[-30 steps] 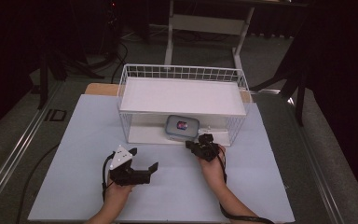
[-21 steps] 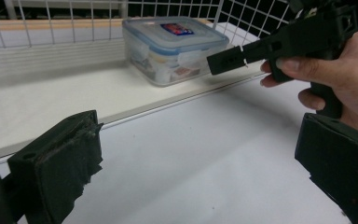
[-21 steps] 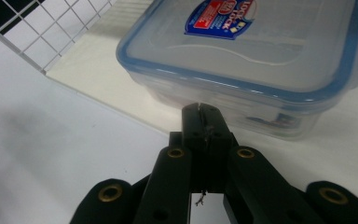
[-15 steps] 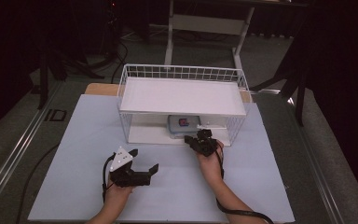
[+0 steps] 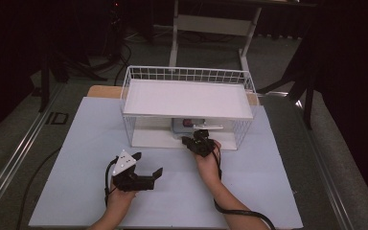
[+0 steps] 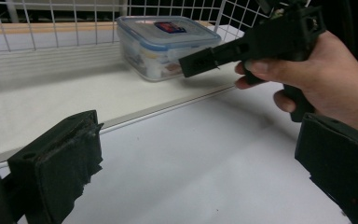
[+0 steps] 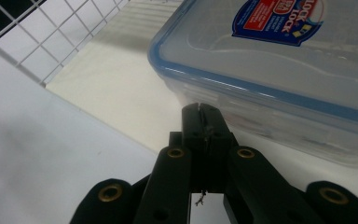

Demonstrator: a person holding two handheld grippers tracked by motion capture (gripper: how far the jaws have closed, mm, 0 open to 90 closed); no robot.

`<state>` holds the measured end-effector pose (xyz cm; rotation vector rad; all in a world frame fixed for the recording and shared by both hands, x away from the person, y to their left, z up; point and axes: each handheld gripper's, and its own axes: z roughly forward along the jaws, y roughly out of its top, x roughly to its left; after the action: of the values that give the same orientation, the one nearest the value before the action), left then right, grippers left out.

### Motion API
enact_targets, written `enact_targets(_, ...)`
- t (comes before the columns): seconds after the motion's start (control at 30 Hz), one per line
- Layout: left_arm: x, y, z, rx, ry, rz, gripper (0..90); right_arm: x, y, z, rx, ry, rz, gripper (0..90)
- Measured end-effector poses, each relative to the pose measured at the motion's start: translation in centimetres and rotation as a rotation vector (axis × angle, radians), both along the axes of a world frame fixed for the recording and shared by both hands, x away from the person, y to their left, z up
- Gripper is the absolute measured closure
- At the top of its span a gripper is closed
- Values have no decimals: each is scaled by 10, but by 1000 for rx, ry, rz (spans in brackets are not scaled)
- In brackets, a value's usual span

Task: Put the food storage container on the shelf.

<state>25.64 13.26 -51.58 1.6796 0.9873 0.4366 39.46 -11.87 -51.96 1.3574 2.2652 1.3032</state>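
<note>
Seen from above: white table [image 5: 76, 143] with a white wire basket rack [image 5: 187, 76] near its far edge, a flat white shelf on top and an open lower level. On that lower level, toward the right, a clear plastic food container [image 5: 188, 125] with a blue-rimmed lid and a red-and-blue label.

Right gripper [image 5: 191, 142] held at the front opening of the rack, tip pointing at the container. In the right gripper view, both black jaws pressed flat together, nothing pinched between them, tip [image 7: 200, 112] just short of the container's [image 7: 279, 70] near side wall; actual contact impossible to tell. From the left gripper view, the same closed jaws [image 6: 191, 63] just in front of the container [image 6: 168, 44], a hand wrapped around the handle.

Left gripper [image 5: 148, 175] resting lower on the table, well apart from the rack, pointing right. Its 2 padded fingers [image 6: 60, 163] spread wide, holding nothing, bare table between them.
</note>
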Motion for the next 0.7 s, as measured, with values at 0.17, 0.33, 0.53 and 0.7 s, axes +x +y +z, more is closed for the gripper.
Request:
enact_targets(0.17, 0, 1, 0, 5, -4, -7, 14, 4, 1, 2, 6, 17, -16, 898)
enact_targets(0.33, 0, 1, 0, -1, -3, -8, 14, 4, -3, 2, -2, 11, -28, 895)
enact_targets(0.53, 1, -1, 0, 1, 6, -10, 14, 4, -16, 3, -14, 15, -69, 894)
enact_targets(0.7, 1, -6, 1, -2, -4, -24, 14, -7, -17, 2, -31, -30, -17, 868)
